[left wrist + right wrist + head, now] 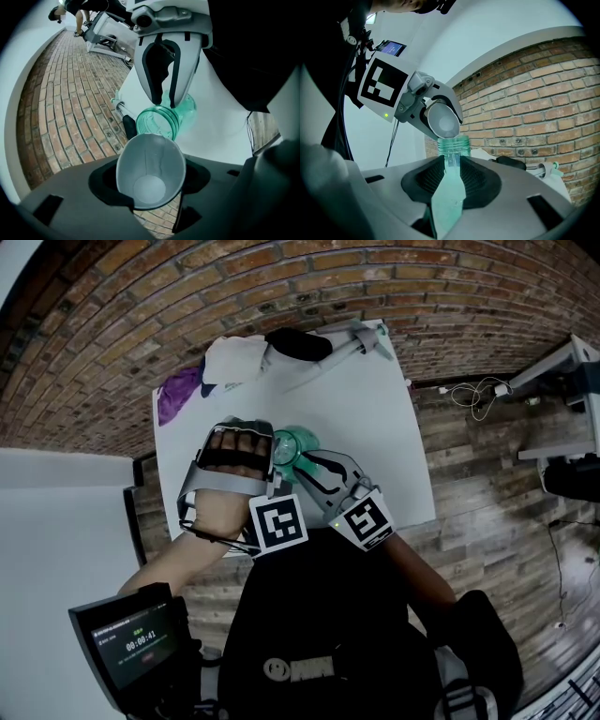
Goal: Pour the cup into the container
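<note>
Closest in, my left tool [145,183] was clamped on the cup [150,159], tipped forward so its rim hung just over the green container [161,121]. No contents showed inside, so I judged the pour near done. My right tool [451,177] gripped that container upright to steady its narrow mouth. Both were held above the desk [375,427], inside its near edge. Beyond lay bare surface; a white cloth [232,357] sat well apart at the far end.

Pale grey-white cup [150,173]; see-through green container [159,123]; white tabletop [366,418]; red-brown brickwork [112,324] with pale joints.
</note>
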Demonstrator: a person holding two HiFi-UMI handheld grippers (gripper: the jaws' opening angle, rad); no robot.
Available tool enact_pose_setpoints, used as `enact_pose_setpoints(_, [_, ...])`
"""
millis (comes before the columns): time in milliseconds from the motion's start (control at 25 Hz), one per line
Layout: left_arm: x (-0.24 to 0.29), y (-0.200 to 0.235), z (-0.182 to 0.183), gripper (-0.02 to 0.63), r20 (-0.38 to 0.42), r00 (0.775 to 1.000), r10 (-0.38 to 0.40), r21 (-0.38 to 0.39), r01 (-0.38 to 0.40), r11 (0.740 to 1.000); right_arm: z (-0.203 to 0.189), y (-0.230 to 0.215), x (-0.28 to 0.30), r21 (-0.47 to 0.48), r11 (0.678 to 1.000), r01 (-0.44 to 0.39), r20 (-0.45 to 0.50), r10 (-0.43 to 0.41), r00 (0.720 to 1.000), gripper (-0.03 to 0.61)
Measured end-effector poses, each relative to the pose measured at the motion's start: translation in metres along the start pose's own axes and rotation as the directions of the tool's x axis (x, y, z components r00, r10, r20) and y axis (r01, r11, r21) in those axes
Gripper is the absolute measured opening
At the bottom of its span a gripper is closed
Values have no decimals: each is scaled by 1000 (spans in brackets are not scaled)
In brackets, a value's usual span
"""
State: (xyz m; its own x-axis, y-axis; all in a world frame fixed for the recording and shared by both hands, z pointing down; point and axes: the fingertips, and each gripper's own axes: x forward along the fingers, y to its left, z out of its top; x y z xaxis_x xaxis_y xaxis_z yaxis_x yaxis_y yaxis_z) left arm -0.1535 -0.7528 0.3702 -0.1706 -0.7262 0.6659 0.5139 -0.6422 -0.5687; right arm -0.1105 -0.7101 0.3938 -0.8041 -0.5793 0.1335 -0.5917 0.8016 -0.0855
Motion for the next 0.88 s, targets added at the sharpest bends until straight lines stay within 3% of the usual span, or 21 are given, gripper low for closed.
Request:
enact_pose_setpoints(200, [0, 6, 3, 273, -20, 995, 101, 108, -98, 989, 0, 0, -2, -2, 1000, -1, 0, 1, 1000, 106])
enact_pose_setpoints(400, [0, 10, 2, 273, -23, 985, 173, 166, -167, 972, 1, 1, -1, -1, 1000, -1, 2, 1, 1000, 106])
enact_pose_setpoints(640, [1, 10, 1, 273, -29, 979, 202, 187, -193, 963, 1, 2, 0, -10, 1000, -5, 1, 5, 1000, 106])
enact_pose_setpoints(880, [2, 12, 5, 273, -21, 980, 199, 155, -193, 969, 1, 1, -3, -11, 1000, -4, 2, 4, 1000, 106])
